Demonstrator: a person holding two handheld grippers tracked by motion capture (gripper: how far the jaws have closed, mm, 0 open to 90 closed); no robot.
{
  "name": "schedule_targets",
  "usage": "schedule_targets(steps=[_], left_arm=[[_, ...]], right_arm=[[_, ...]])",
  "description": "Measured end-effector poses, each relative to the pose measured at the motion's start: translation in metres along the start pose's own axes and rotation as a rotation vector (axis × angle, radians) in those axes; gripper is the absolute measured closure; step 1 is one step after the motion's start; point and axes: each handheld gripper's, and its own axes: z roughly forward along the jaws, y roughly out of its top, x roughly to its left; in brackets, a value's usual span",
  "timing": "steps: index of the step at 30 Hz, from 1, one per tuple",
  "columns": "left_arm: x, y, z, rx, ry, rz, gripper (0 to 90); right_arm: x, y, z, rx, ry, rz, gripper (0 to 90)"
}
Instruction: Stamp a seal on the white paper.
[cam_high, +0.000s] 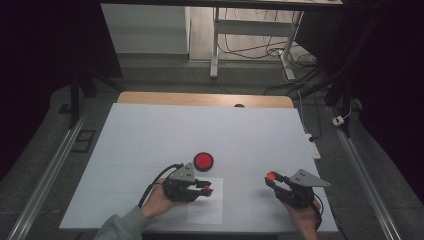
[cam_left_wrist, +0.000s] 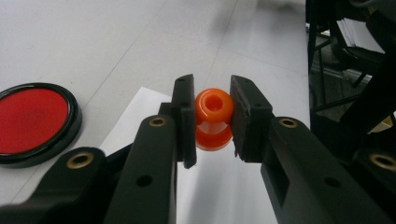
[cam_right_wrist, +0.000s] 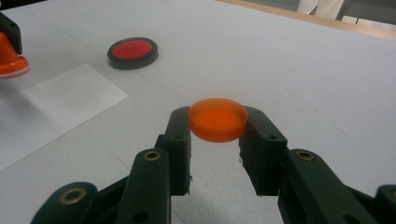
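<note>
My left gripper (cam_high: 206, 189) is shut on an orange stamp (cam_left_wrist: 214, 116) with a knob-shaped handle, the pads pressing its narrow waist. It hovers over a white sheet of paper (cam_high: 205, 210) near the table's front edge. A round red ink pad (cam_high: 203, 161) in a black case lies just beyond the sheet, open and face up. My right gripper (cam_high: 271, 176) is shut on a shallow orange cap (cam_right_wrist: 218, 119), held hollow side up a little above the table at the front right. In the right gripper view the stamp's foot (cam_right_wrist: 9, 58) stands at the far left over the paper (cam_right_wrist: 56, 107).
The white table top (cam_high: 150, 135) ends in a wooden strip (cam_high: 205, 98) at the far side. Metal rails run along both sides on the floor. Beyond the table stand desk legs (cam_high: 215, 45) and loose cables.
</note>
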Motion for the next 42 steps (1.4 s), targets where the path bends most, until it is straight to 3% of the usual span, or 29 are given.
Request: schedule_targets(steps=[24, 42], left_arm=[[0.003, -0.01, 0.013, 0.069, 0.045, 0.011, 72.5], [0.003, -0.014, 0.018, 0.084, 0.068, 0.023, 72.5]], right_arm=[[0.0, 0.0, 0.0, 0.002, 0.001, 0.0, 64.2], [0.0, 0.0, 0.001, 0.003, 0.002, -0.001, 64.2]])
